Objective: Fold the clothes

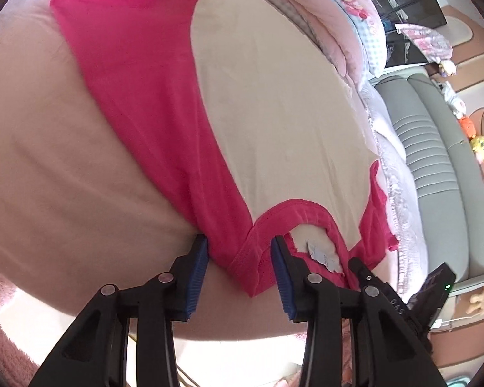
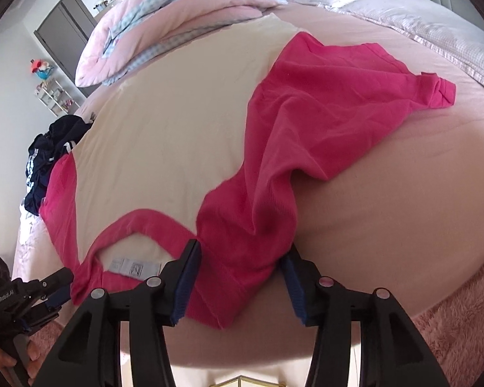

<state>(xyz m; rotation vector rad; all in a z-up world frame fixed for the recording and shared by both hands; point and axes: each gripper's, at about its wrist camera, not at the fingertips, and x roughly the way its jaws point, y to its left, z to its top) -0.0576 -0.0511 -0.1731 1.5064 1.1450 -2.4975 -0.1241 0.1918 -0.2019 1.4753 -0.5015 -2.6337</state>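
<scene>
**Both grippers on the shirt's shoulders at the bed's near edge**

The shirt (image 2: 164, 148) lay flat on the bed (image 2: 387, 200), filling the middle of both views, its neck toward the lower edge of the frame. Its body was a smooth cream knit; the sleeves, shoulders and ribbed collar (image 2: 138, 222) were bright pink. A white label (image 2: 135, 267) showed inside the neck opening. One pink sleeve (image 2: 355, 96) ran toward the upper right of the right wrist view, creased, its cuff turned over.

The right gripper (image 2: 242, 277) had bunched pink shoulder fabric between its blue ridged pads, which pressed on the cloth from both sides: clenched on the shirt. In the left wrist view the left gripper (image 1: 238, 258) straddled the collar and the other shoulder, pads against the folded fabric, likewise grasping the shirt.

The bed's cover was a plain, matte pale pink. At the top of the right wrist view lay a folded quilt (image 2: 184, 16), pink with blue check and soft in its folds; a pale grey quilted blanket (image 2: 419, 22) lay at the upper right. Dark clothes (image 2: 48, 151) with white stripes were heaped at the left edge. A fluffy pink rug (image 2: 461, 332) showed at the lower right.
</scene>
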